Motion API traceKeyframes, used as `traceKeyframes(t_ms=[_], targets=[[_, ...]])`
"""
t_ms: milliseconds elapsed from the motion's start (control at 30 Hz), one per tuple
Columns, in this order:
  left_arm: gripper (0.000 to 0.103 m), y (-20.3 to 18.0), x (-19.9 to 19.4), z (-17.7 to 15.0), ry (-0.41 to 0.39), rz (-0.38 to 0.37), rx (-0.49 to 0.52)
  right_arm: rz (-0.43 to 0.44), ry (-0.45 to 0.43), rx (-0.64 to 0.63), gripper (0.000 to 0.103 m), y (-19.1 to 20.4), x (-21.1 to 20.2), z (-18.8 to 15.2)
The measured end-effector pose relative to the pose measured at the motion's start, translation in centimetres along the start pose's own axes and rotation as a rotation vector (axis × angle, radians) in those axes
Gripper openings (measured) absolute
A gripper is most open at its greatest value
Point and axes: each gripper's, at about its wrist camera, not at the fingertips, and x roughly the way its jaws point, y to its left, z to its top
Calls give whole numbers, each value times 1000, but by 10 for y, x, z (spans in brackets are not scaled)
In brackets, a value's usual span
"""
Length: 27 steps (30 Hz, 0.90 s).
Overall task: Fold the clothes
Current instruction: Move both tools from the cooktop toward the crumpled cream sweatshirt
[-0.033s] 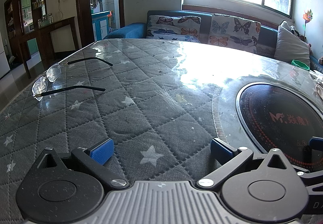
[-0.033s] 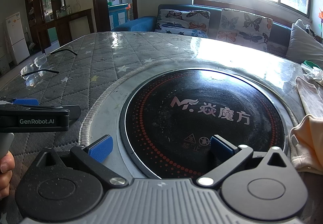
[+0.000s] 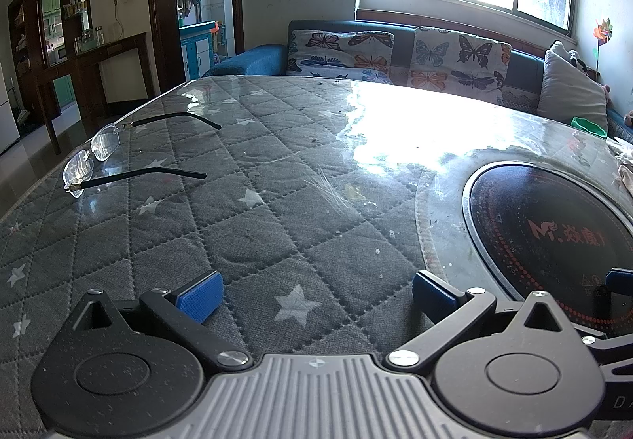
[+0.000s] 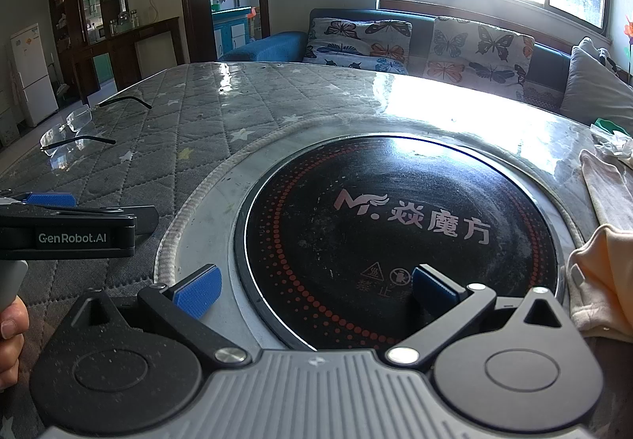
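Observation:
A pale peach and cream garment (image 4: 605,261) lies crumpled at the table's right edge, partly cut off by the right wrist view; a sliver of it shows in the left wrist view (image 3: 625,177). My right gripper (image 4: 316,290) is open and empty, low over the black induction hob (image 4: 395,225), left of the garment. My left gripper (image 3: 316,294) is open and empty over the grey quilted star-pattern table cover (image 3: 237,209). The left gripper's body also shows in the right wrist view (image 4: 71,225).
Rimless glasses (image 3: 99,158) lie open at the table's far left edge. A round induction hob (image 3: 554,237) is set into the table at right. White crumpled paper (image 4: 613,146) and a green item (image 3: 589,125) sit at the far right. A sofa with butterfly cushions (image 3: 395,51) stands behind.

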Motion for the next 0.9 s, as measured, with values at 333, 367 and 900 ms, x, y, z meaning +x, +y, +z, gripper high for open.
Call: traceKeyframes(t_ms=[333, 367, 900], targets=[[103, 0, 0, 0, 1, -1, -1, -2, 1, -2, 103, -1, -1, 0], [103, 0, 0, 0, 1, -1, -1, -2, 1, -1, 103, -1, -1, 0], [103, -1, -2, 1, 9, 7, 2, 11, -9, -2, 103, -3, -11, 2]])
